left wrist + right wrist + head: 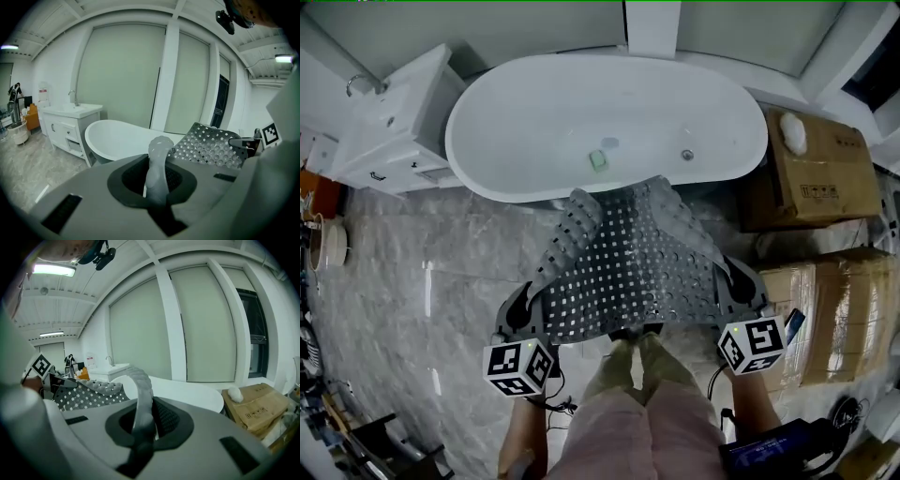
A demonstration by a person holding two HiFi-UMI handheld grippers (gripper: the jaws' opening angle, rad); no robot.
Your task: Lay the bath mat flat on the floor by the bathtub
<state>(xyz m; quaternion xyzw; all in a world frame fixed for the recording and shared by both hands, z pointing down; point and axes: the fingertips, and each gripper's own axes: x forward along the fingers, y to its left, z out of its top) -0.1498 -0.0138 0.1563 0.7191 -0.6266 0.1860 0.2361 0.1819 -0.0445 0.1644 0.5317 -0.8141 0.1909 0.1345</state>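
Hanging between two grippers, the grey perforated rubber bath mat (628, 262) was stretched above the grey marbled floor (422, 272), just in front of the white oval bathtub (525, 112). Its far edge overlapped the tub's rim in the head view, and whether that edge touched tub or floor could not be told. The far left corner was curled over on itself. The left gripper (528, 302) had its jaws clamped tight on the mat's near left corner, with a fold of pale rubber standing up between them in its own view. The right gripper (741, 281) was likewise closed on the near right corner, a studded strip arching out of its jaws. The mat hid the front of the tub's base and most of the person's feet, so only the pinkish trouser legs (628, 422) showed below it. Inside the tub lay a small pale green block (598, 159) near the round metal drain (686, 155); what the block was could not be made out. Right of the tub stood a brown cardboard box (816, 173) with a white lump (794, 133) on top. A second taped cardboard box (825, 300) stood nearer. A white vanity cabinet (394, 127) stood left of the tub.
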